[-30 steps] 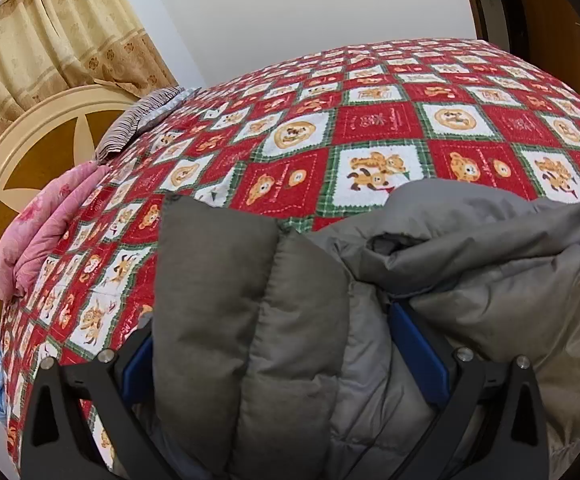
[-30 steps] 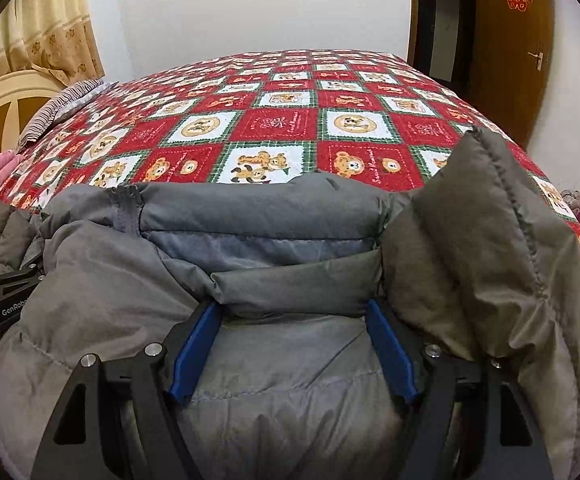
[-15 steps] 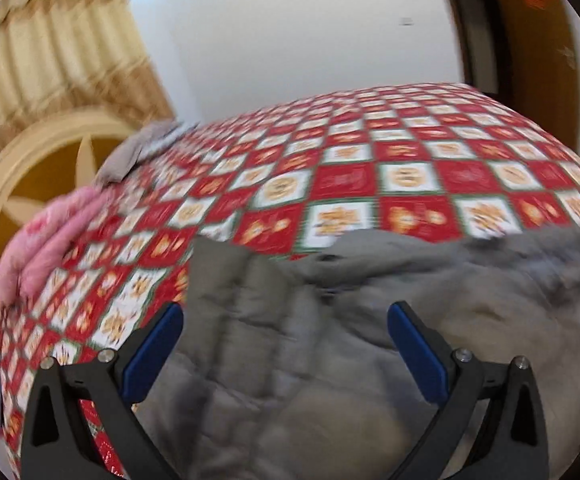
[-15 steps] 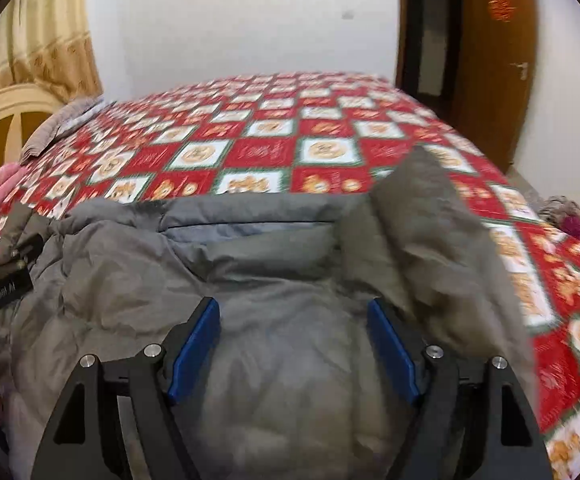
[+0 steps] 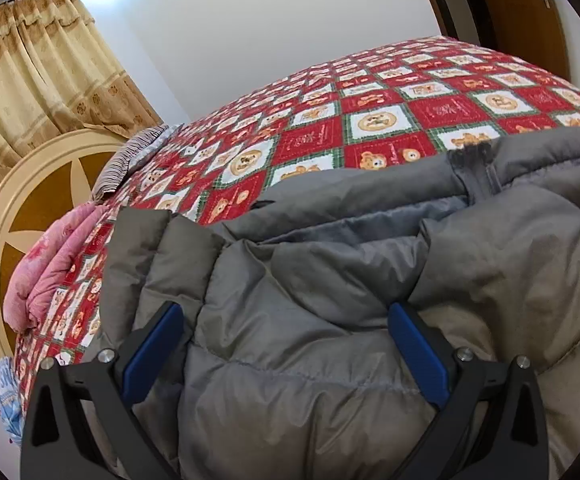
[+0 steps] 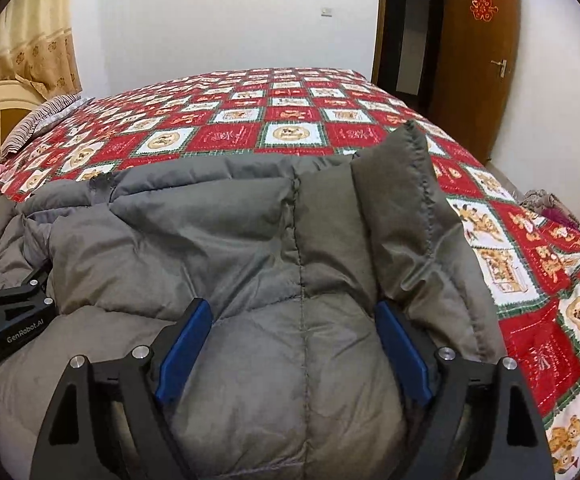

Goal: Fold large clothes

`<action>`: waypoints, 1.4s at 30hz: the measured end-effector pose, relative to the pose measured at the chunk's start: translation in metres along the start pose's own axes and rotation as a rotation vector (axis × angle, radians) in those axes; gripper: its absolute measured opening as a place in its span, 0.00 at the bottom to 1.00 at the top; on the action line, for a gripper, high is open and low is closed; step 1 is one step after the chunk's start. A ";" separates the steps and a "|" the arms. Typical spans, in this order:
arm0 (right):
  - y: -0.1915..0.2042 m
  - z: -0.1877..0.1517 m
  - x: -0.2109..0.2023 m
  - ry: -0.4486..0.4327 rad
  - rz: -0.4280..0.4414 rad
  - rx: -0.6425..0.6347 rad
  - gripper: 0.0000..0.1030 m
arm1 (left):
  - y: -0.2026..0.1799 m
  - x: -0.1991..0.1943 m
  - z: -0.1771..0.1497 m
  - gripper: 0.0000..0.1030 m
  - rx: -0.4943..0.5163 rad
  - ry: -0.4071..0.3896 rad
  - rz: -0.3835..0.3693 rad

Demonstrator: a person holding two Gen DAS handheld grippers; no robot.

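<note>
A large grey puffer jacket [image 5: 330, 280] lies in a thick bundle on the near side of the bed, also filling the right wrist view [image 6: 229, 248]. My left gripper [image 5: 285, 328] is open, its blue pads [image 5: 153, 352] wide apart over the padded fabric at the jacket's left part. My right gripper [image 6: 294, 328] is open too, its blue pads [image 6: 404, 356] straddling a puffy fold on the jacket's right part. A corner of the jacket [image 6: 394, 176] sticks up at the right. The left gripper's body shows at the left edge of the right wrist view [image 6: 5, 320].
The bed has a red, white and green bear-print quilt [image 5: 390, 120] [image 6: 273, 120]. A striped pillow [image 5: 129, 160], pink bedding [image 5: 45, 276] and a round cream headboard [image 5: 29, 200] are at the left. A brown door [image 6: 478, 60] stands at the right.
Both grippers lifted off the jacket half a second ago and have come back down over it, jaws still wide. The jacket now lies flatter and more spread across the bed.
</note>
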State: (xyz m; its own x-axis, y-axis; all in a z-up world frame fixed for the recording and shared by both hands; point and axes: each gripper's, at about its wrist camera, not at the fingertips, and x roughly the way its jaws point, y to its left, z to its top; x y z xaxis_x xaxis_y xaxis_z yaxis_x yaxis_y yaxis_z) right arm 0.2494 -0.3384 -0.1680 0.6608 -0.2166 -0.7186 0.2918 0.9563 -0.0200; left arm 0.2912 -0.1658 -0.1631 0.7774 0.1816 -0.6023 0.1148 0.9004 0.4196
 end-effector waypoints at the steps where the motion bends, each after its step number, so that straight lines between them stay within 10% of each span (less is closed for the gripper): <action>1: 0.001 0.000 0.001 0.006 -0.002 -0.002 0.83 | -0.002 0.001 0.001 1.00 0.003 0.000 0.004; 9: 0.015 0.010 -0.004 0.067 -0.049 -0.086 0.85 | 0.017 -0.015 0.003 1.00 -0.012 0.015 -0.005; 15: 0.056 0.031 -0.048 -0.026 0.098 -0.070 0.85 | 0.088 -0.055 -0.021 1.00 -0.088 -0.037 0.018; 21: 0.105 0.010 -0.020 0.038 0.042 -0.181 0.85 | 0.142 -0.032 -0.064 1.00 -0.177 0.120 -0.002; 42: 0.103 -0.005 -0.003 0.106 0.012 -0.201 0.88 | 0.138 0.000 -0.104 1.00 -0.314 0.194 -0.195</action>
State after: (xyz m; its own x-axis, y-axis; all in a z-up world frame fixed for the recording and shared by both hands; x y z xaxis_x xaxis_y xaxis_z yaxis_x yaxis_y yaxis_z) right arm 0.2741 -0.2384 -0.1719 0.5838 -0.1931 -0.7886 0.1337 0.9809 -0.1411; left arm 0.2431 -0.0005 -0.1762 0.6251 0.0396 -0.7795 0.0308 0.9967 0.0753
